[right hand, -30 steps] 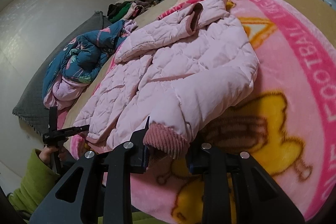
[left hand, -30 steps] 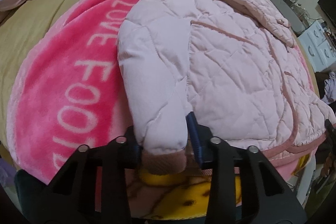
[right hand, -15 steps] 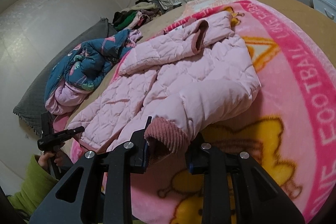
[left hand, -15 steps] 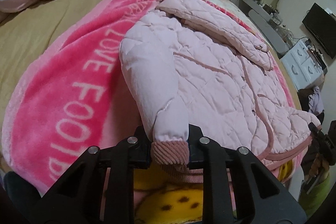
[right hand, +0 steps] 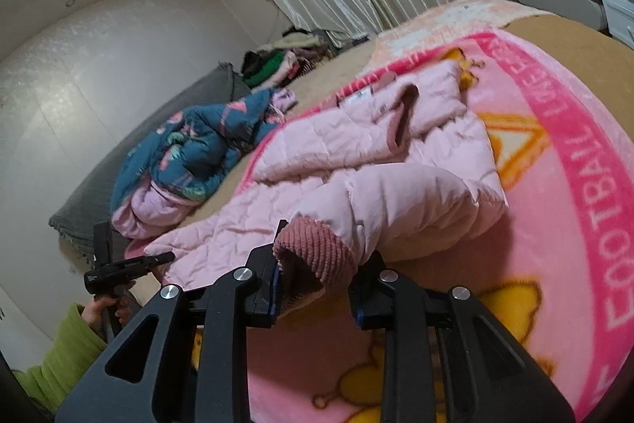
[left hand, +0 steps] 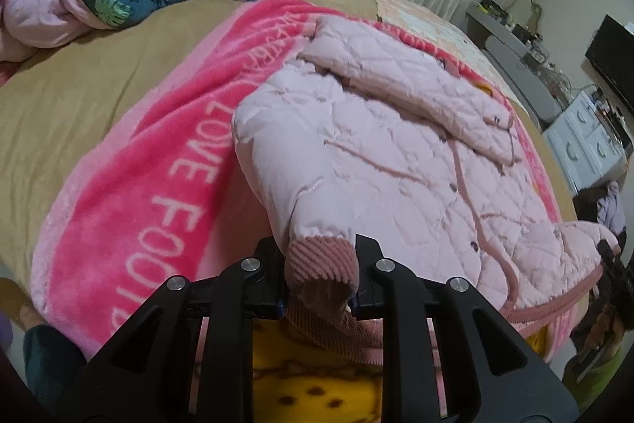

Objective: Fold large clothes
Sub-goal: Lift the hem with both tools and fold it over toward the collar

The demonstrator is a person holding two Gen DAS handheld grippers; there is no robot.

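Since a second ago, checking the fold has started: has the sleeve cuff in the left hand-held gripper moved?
Yes. The cuff, clamped in the left hand-held gripper, has lifted off the pink blanket, pulling its sleeve up.

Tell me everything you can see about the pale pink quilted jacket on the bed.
The pale pink quilted jacket is puffy, with diamond stitching, darker pink piping, small snap buttons down the front and ribbed dusty-pink cuffs. It lies spread on the bright pink fleece blanket, hood end farthest from the cameras. The left gripper is shut on one ribbed cuff, and the right gripper is shut on the other cuff; both sleeves are raised off the blanket.
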